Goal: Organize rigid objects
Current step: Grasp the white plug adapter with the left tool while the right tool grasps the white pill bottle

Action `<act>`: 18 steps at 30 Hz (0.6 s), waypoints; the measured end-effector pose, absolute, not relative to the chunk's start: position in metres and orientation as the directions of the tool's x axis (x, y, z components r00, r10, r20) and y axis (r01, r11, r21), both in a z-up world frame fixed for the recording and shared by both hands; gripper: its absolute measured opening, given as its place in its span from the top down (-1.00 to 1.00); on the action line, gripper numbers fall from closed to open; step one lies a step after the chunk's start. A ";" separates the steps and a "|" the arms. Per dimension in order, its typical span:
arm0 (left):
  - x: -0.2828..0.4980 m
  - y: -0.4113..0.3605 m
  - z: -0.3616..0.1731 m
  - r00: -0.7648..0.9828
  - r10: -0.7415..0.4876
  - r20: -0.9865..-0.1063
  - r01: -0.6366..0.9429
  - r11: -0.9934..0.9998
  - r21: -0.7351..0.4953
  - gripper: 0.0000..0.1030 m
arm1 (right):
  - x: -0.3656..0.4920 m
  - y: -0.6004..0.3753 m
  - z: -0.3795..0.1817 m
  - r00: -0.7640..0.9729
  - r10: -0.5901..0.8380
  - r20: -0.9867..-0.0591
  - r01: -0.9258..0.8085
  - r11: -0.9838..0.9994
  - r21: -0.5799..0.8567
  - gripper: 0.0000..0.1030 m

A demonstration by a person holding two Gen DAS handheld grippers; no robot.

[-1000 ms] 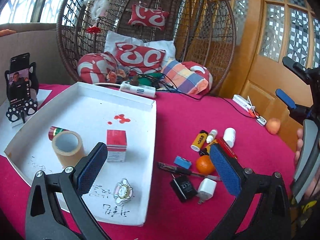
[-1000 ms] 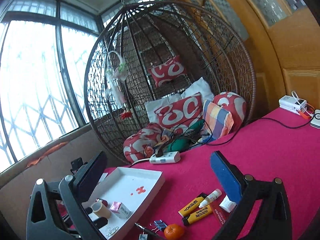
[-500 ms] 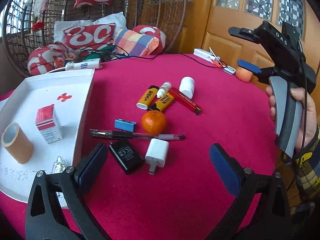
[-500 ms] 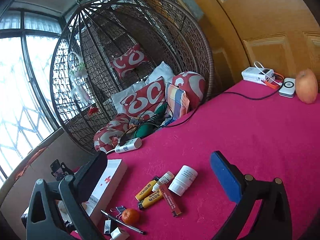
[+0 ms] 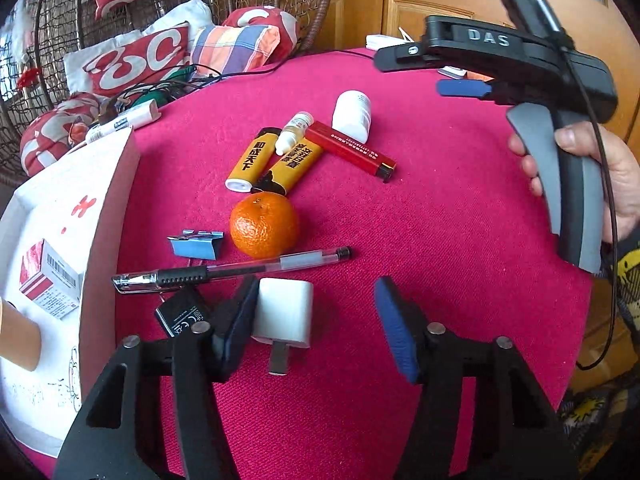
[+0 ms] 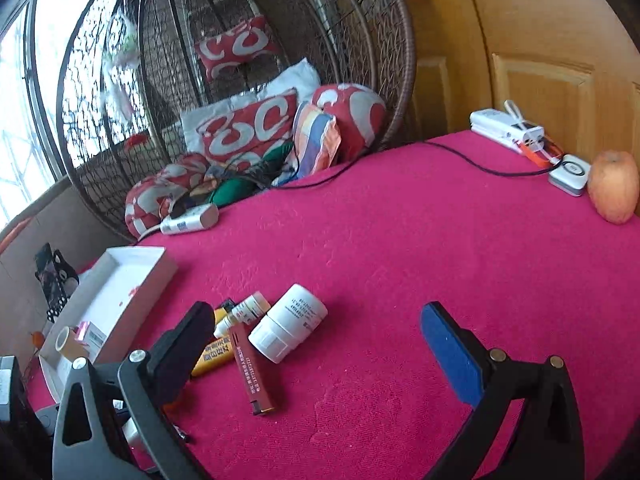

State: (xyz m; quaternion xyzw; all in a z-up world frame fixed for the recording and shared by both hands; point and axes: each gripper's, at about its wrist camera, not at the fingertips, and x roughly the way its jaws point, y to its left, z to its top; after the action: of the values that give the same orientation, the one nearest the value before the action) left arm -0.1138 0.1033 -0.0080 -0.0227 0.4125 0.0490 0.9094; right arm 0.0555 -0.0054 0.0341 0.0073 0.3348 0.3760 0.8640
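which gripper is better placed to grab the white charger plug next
Left. The left gripper is open low over the cloth, with the white charger plug against its left finger. The right gripper is open, farther back by the white bottle.

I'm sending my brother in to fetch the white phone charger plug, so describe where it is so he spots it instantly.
On the pink tablecloth, just right of the white tray, find the orange and the pen below it. The white charger plug lies under the pen: a plain white cube with metal prongs, beside a black adapter.
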 end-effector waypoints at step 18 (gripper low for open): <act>-0.121 0.106 -0.006 0.668 0.056 -0.742 -0.122 0.992 -0.035 0.51 | 0.071 0.023 -0.002 0.346 0.655 -0.671 -0.649 0.684 0.333 0.30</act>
State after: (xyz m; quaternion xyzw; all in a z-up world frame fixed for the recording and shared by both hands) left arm -0.1208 0.1060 -0.0061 -0.0408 0.4046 0.0490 0.9123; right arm 0.0711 0.0230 -0.0022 0.0038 0.4111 0.3975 0.8204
